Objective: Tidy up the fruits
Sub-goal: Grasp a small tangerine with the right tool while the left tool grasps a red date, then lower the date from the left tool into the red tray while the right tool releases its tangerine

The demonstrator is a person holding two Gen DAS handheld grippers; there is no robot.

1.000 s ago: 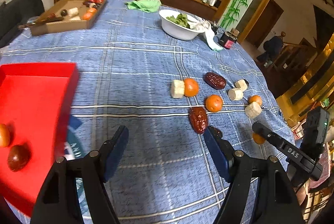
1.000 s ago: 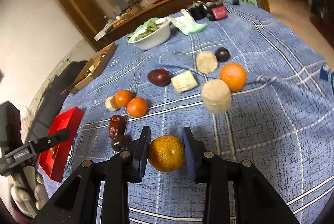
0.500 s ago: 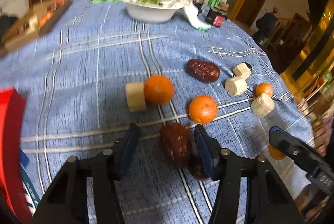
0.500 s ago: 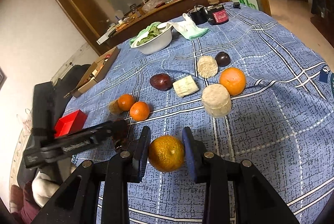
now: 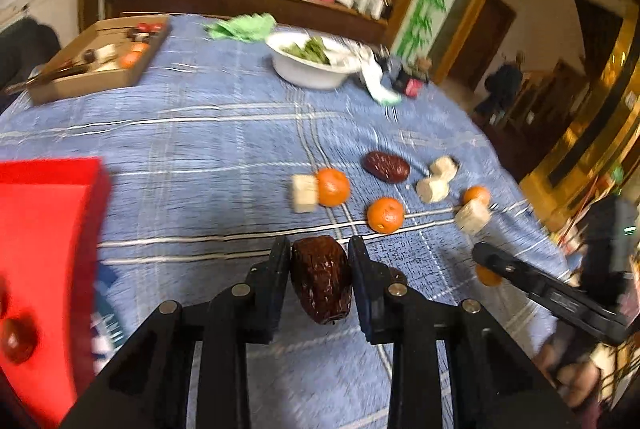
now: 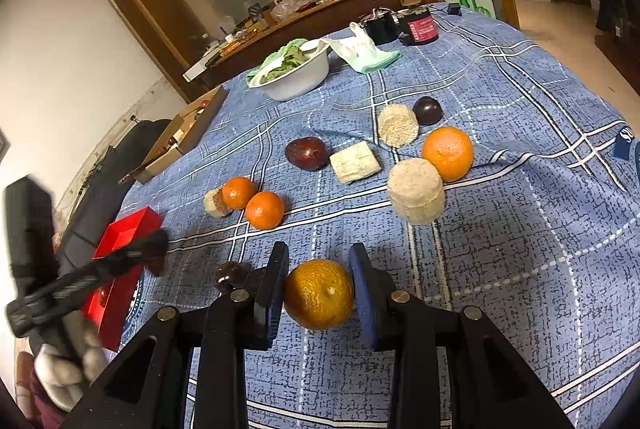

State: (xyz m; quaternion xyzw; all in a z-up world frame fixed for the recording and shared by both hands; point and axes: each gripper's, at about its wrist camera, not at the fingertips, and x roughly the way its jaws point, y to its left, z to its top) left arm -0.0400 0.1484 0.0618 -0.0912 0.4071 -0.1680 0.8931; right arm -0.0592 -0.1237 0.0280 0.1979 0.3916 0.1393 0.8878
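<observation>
Left gripper fingers, spread wide 1 second ago, have just been closing and are now pinching the wrinkled red date above the desk, red tray lying leftward. Right gripper fingers are still pinching the orange; 2 small oranges are sitting just beyond.

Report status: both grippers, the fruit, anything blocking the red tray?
Left gripper just closed on the date. Right gripper shut on an orange. Red tray at left, nothing seen in the way.
</observation>
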